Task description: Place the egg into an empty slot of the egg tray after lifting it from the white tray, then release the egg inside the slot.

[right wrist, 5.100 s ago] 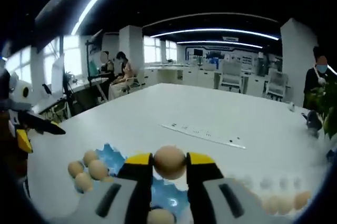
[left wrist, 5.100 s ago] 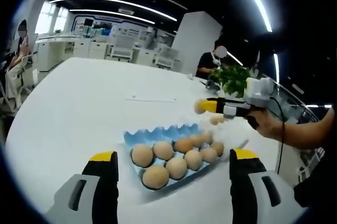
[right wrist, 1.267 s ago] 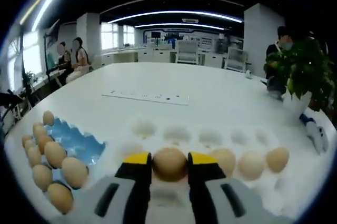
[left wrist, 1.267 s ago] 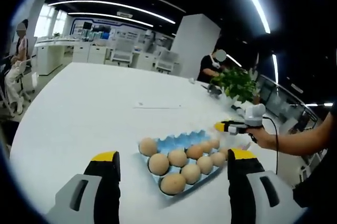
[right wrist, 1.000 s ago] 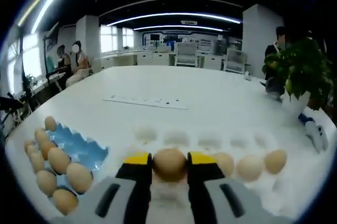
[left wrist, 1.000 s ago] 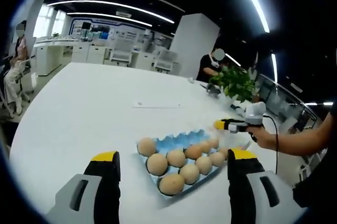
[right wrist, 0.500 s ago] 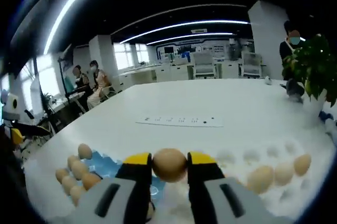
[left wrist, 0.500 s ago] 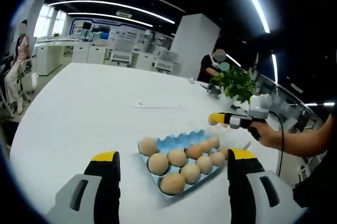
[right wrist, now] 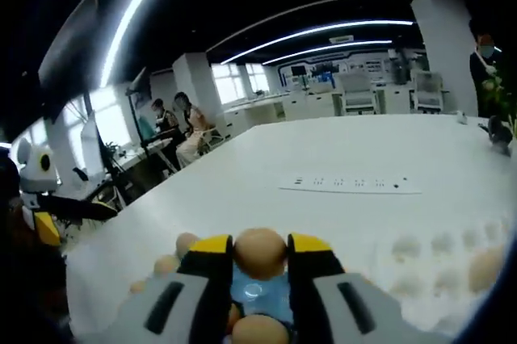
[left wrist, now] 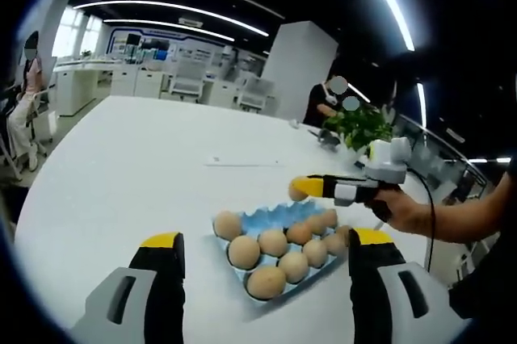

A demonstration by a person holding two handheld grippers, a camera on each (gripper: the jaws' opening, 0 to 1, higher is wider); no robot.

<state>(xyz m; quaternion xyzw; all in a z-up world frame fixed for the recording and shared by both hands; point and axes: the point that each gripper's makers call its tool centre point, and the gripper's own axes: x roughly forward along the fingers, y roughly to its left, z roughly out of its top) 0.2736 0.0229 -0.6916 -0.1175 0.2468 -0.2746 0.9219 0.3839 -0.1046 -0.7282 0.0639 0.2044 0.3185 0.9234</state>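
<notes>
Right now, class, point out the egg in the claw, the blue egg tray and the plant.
egg (right wrist: 259, 252), right gripper view, its rounded front.
blue egg tray (left wrist: 279, 214), left gripper view, its scalloped far wall.
plant (left wrist: 359, 126), left gripper view, its leaves.

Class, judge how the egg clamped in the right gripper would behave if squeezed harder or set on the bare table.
The egg, pinched between the right gripper jaws, probably has a thin shell and may crack. Being rounded, it would likely roll on the flat white table.

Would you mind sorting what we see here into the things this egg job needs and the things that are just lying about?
Part of the job:
- egg, held in the right gripper
- blue egg tray
- white tray

Just lying about:
- power strip
- potted plant
- left gripper, open and idle
</notes>
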